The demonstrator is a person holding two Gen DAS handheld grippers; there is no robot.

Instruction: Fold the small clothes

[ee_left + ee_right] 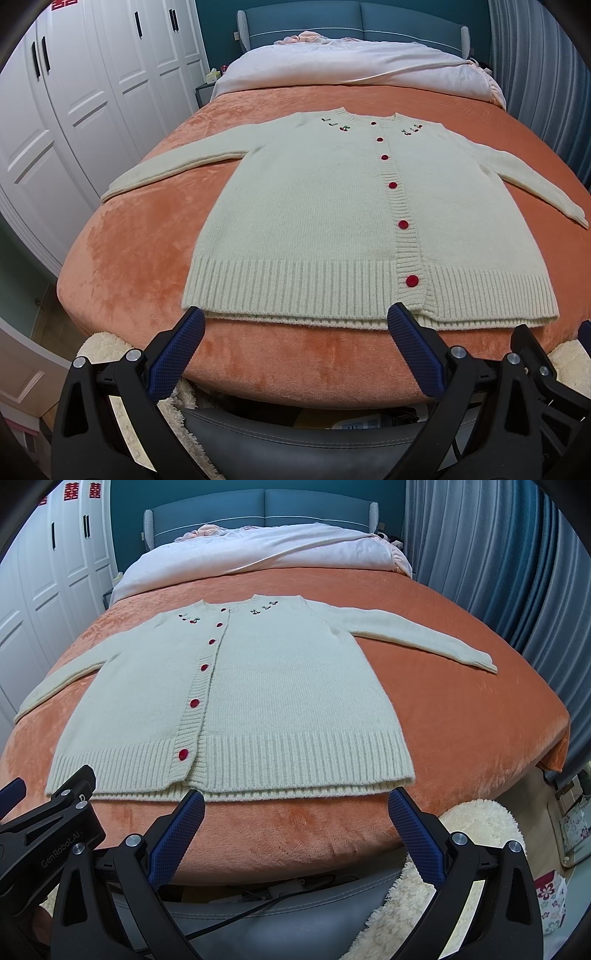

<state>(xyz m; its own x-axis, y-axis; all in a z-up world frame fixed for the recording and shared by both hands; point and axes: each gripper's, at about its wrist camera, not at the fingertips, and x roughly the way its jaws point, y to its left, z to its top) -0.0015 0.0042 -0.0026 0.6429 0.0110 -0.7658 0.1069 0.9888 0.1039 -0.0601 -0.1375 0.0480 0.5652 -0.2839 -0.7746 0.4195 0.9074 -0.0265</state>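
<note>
Both the left gripper (pixel 295 325) and right gripper (pixel 295 806) hover with jaws apart, just short of the ribbed hem of the cream cardigan (pixel 332 221), spread flat, buttoned, on the orange bedspread (pixel 140 258). Pinch each sleeve (pixel 424 642) at its cuff and fold inward first.

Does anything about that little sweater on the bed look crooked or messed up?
Nothing stands out. The cream cardigan lies flat and buttoned on the orange blanket, both sleeves spread out; the left gripper and right gripper are open, near its hem.

Both views low, facing cardigan (pixel 314 206)
</note>
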